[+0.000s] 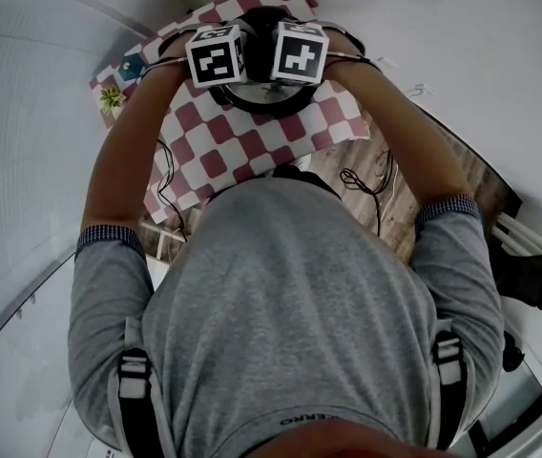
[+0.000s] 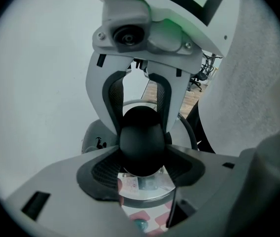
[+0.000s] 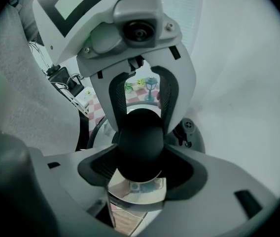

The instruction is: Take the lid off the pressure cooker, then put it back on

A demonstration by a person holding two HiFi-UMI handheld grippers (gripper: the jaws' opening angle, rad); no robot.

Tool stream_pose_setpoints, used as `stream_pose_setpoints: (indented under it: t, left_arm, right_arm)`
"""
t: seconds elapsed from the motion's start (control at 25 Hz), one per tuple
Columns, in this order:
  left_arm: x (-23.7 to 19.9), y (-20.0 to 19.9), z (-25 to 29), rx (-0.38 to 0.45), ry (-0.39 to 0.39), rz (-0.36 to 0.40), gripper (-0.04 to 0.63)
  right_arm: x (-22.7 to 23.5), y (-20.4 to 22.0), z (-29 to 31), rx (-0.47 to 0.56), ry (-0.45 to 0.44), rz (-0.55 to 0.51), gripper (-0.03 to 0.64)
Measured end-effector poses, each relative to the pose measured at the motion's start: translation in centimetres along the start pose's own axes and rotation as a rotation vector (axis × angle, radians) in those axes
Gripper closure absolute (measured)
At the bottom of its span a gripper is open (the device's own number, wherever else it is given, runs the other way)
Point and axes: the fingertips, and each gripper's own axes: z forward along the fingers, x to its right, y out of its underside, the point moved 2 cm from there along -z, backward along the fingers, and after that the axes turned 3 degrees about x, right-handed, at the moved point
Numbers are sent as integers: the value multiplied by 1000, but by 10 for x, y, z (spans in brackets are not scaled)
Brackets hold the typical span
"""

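The left gripper (image 2: 141, 168) and right gripper (image 3: 141, 169) face each other, each clamped on the lid's black knob (image 2: 140, 141). The shiny lid (image 2: 147, 190) is over the pressure cooker (image 1: 261, 105) on the bench's checked cloth (image 1: 242, 146). Whether the lid is seated or just clear of the pot does not show, so this fits lifting off or setting back; either wants equal squeeze and a level lid. Both forearms (image 1: 118, 160) reach forward and converge, marker cubes (image 1: 216, 55) side by side.
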Motion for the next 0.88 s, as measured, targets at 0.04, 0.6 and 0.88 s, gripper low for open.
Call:
stream_pose_setpoints:
  t: [0.04, 0.6, 0.88]
  left_arm:
    - [1, -1, -4, 5, -5, -4, 296]
    - [38, 25, -52, -9, -125, -55, 296]
    - [53, 76, -31, -57, -126, -180, 296]
  right_arm:
    - [-1, -3, -2, 3, 0, -5, 327]
    - [-34, -58, -6, 54, 34, -134, 327]
    - [-44, -71, 50, 96, -66, -208, 327]
